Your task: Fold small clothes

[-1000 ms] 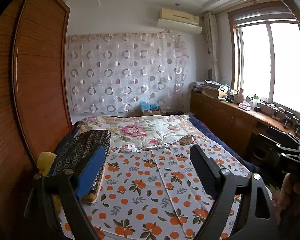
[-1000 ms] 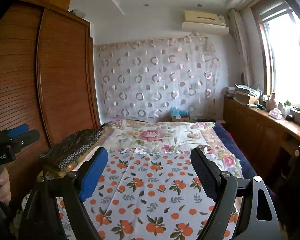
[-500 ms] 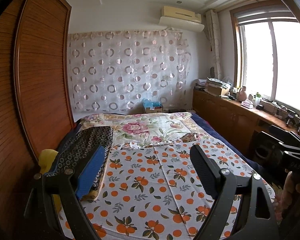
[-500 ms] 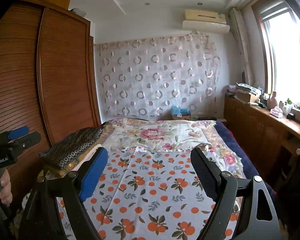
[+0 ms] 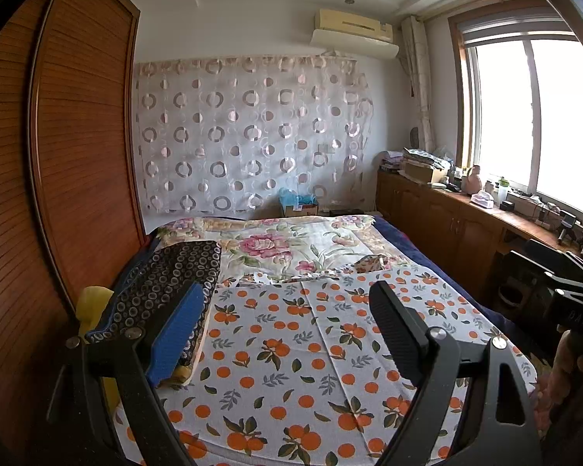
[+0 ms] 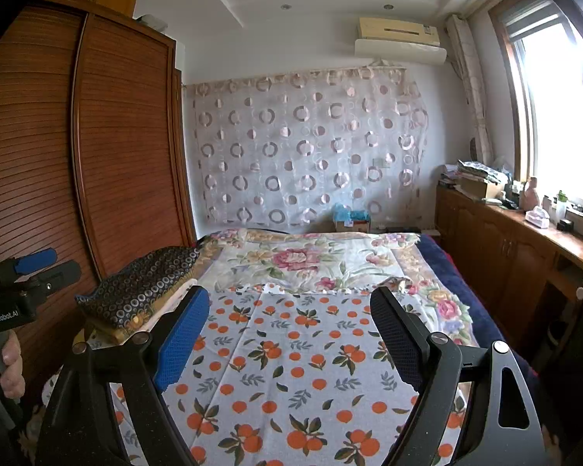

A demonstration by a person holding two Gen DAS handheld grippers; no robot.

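Observation:
A white garment with an orange-fruit print [image 5: 291,349] lies spread flat on the near part of the bed; it also shows in the right wrist view [image 6: 291,357]. My left gripper [image 5: 287,310] is open and empty, held above the cloth's near left part. My right gripper [image 6: 289,314] is open and empty, held above the cloth's near middle. Neither touches the cloth. The left gripper also appears at the left edge of the right wrist view [image 6: 31,272], and the right gripper at the right edge of the left wrist view [image 5: 563,283].
A dark ring-patterned folded stack [image 5: 167,283] lies on the bed's left side, on yellow cloth [image 5: 91,303]. A floral bedspread [image 5: 291,240] covers the far bed. A wooden wardrobe [image 6: 116,155] stands left. Wooden cabinets with clutter [image 5: 466,209] run under the window.
Both grippers have lifted and tilted up a little, so the bed sits lower in both views. The cloth has not moved.

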